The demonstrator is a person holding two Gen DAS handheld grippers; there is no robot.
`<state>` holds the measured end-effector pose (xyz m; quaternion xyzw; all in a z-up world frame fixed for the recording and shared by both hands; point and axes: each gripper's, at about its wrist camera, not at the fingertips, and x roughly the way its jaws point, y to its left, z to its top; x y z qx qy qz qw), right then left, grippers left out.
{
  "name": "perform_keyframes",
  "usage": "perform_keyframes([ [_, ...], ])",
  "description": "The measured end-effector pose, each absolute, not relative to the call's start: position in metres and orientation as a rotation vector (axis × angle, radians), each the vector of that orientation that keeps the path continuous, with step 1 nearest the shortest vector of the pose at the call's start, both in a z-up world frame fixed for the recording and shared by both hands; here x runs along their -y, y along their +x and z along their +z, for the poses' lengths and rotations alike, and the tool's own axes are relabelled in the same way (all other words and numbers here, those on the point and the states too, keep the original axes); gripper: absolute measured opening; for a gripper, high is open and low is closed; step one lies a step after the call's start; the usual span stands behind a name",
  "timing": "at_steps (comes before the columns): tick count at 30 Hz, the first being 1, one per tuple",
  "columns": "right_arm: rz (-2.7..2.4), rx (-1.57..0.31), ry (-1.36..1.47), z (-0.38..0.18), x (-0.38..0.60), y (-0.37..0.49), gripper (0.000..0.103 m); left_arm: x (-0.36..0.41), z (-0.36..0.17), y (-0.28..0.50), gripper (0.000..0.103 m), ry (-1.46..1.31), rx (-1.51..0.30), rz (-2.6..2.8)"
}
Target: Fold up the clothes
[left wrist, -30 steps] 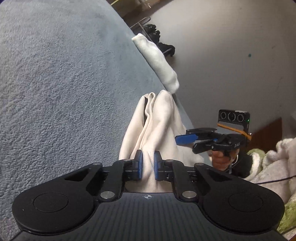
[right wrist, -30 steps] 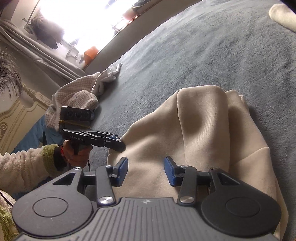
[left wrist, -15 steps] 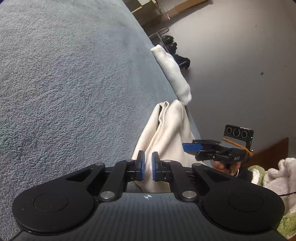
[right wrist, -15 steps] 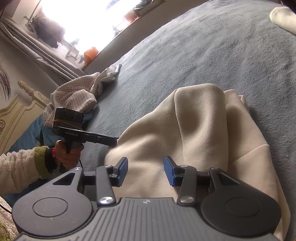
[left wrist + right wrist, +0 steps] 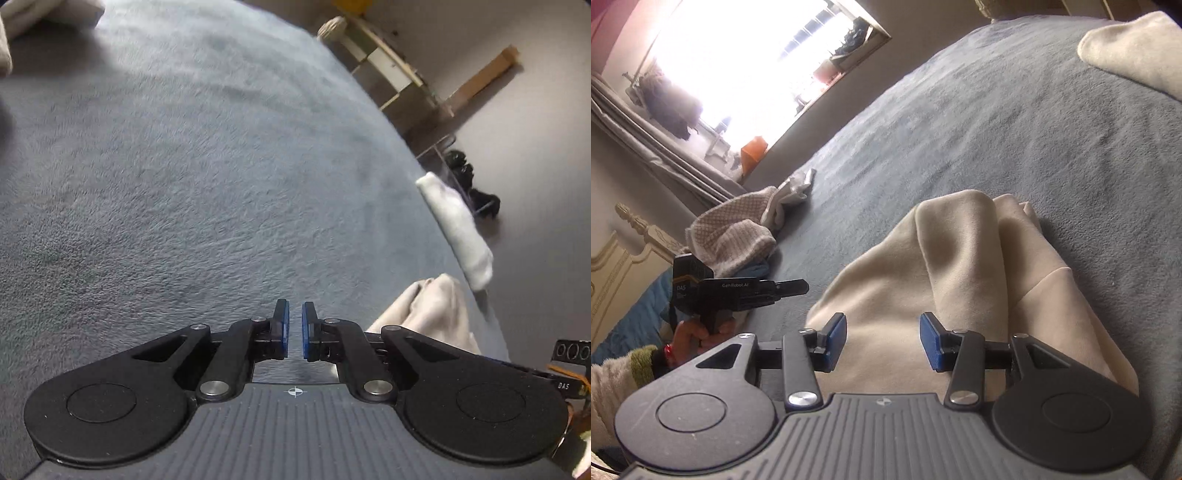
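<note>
Leftward swung the left tool (image 5: pixel 293 329) — nearly closed, empty — off the bunched cream fleece garment (image 5: pixel 964 266) on the grey-blue bed (image 5: pixel 979 122); right tool (image 5: pixel 882 341) gaped above it — folding unfinished.

The left tongs (image 5: pixel 293 325), seen from their own wrist camera, have their blue-padded jaws drawn close, a narrow slit between them and nothing gripped. In the right wrist view the same left tongs (image 5: pixel 798 286) appear side-on, level and pointing right, held by a pistol grip in the person's left hand (image 5: pixel 698 332), fingers wrapped around the handle. A fluffy cream sleeve with a green cuff (image 5: pixel 639 363) covers that wrist. The right tongs (image 5: pixel 882 341) have their jaws spread wide, both blue pads (image 5: pixel 835 339) bare and clasping nothing. The right hand itself is out of sight.
</note>
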<state>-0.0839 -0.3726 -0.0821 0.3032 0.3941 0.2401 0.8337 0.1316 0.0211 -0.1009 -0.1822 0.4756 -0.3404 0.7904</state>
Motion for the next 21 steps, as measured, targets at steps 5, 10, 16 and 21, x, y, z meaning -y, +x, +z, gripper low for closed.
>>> perform_keyframes([
  [5, 0.616, -0.836, 0.668, -0.073, 0.372, -0.121, 0.047, 0.031, -0.063, 0.062, 0.027, -0.268, -0.891, -0.871],
  [10, 0.719, -1.002, 0.509, -0.092, 0.335, -0.169, 0.048, 0.082, -0.063, -0.008, 0.029, -0.011, -0.809, -0.969],
  [16, 0.508, -0.884, 0.47, -0.117, 0.319, -0.202, 0.049, 0.113, -0.1, -0.048, 0.029, 0.188, -0.792, -0.934],
  [21, 0.584, -0.837, 0.419, -0.131, 0.299, -0.204, 0.049, 0.108, -0.109, -0.055, 0.029, 0.19, -0.804, -0.911],
])
